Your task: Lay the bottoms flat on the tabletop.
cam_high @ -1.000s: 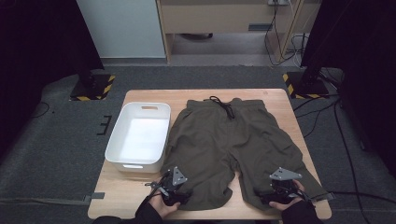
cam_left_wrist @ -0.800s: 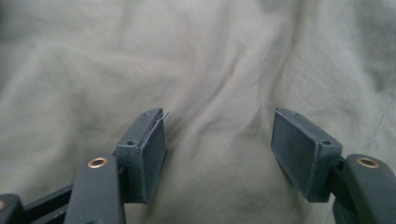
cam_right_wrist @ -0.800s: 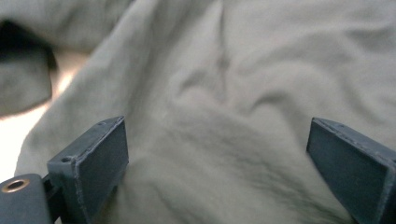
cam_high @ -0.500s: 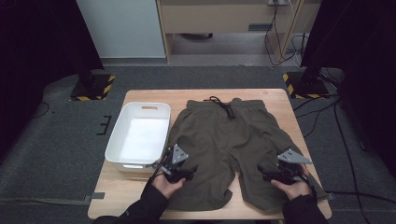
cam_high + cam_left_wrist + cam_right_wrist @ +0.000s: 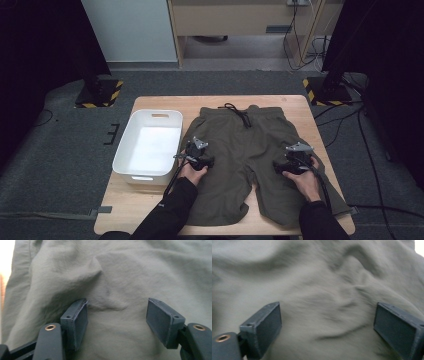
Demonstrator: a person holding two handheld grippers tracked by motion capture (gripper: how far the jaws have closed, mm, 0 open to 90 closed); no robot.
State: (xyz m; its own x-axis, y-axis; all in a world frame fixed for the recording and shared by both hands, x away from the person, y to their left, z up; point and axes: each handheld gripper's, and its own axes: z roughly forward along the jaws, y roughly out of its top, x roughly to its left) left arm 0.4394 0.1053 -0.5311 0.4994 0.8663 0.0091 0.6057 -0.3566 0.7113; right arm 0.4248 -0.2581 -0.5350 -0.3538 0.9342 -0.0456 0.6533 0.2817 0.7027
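— Black pads first: how do the jaws of the left gripper (image 5: 117, 322) stand?

— Spread wide, in the lower half of the left gripper view, with wrinkled cloth between them; whether the left pad (image 5: 75, 322) touches a raised fold I cannot tell. The right gripper (image 5: 327, 330) is parted too, its pads at the lower corners of its blurred view, nothing clamped.

— And the cloth?

— It belongs to the olive-green drawstring shorts (image 5: 250, 160) spread flat across the centre and right of the light wooden table (image 5: 130, 212), waistband toward the top of the high view, dark cord (image 5: 237, 114) lying on it.

— Where are the grippers there?

— Left gripper (image 5: 196, 152) over the shorts' left edge, right gripper (image 5: 295, 157) near their right edge, well apart.

— Anything alongside?

— A white rectangular plastic tub (image 5: 125, 157), left of the shorts.
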